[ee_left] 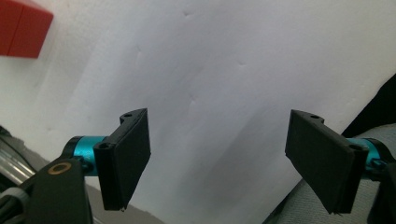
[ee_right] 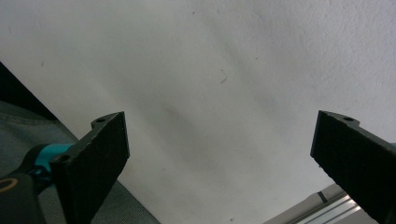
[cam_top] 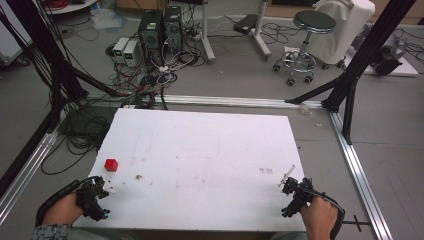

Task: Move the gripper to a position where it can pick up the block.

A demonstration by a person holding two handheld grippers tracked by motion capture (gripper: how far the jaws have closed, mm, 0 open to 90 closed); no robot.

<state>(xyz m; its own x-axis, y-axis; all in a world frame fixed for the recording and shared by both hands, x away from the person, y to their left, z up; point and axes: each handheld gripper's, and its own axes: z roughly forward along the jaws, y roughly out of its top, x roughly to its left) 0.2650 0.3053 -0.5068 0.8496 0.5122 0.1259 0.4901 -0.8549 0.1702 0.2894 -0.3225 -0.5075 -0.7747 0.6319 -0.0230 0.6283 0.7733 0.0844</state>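
Observation:
A small red cube (cam_top: pixel 111 165) rests on the white table (cam_top: pixel 210 150) near its left edge. My left gripper (cam_top: pixel 95 194) sits at the table's front left corner, just below and left of the cube, jaws wide open with nothing between them. In the left gripper view the red cube (ee_left: pixel 21 28) lies at the top left, beyond the open gripper (ee_left: pixel 224 163). My right gripper (cam_top: pixel 292 192) is at the front right corner, open and empty. The right gripper view has the open gripper (ee_right: pixel 219 163) over bare white table (ee_right: pixel 210 70).
Black frame posts (cam_top: pixel 360 60) stand to the right and left of the table. Aluminium rails (cam_top: pixel 360 175) run along the floor beside the table. Behind it lie tangled cables (cam_top: pixel 145 80), computer towers (cam_top: pixel 160 27) and a stool (cam_top: pixel 307 40).

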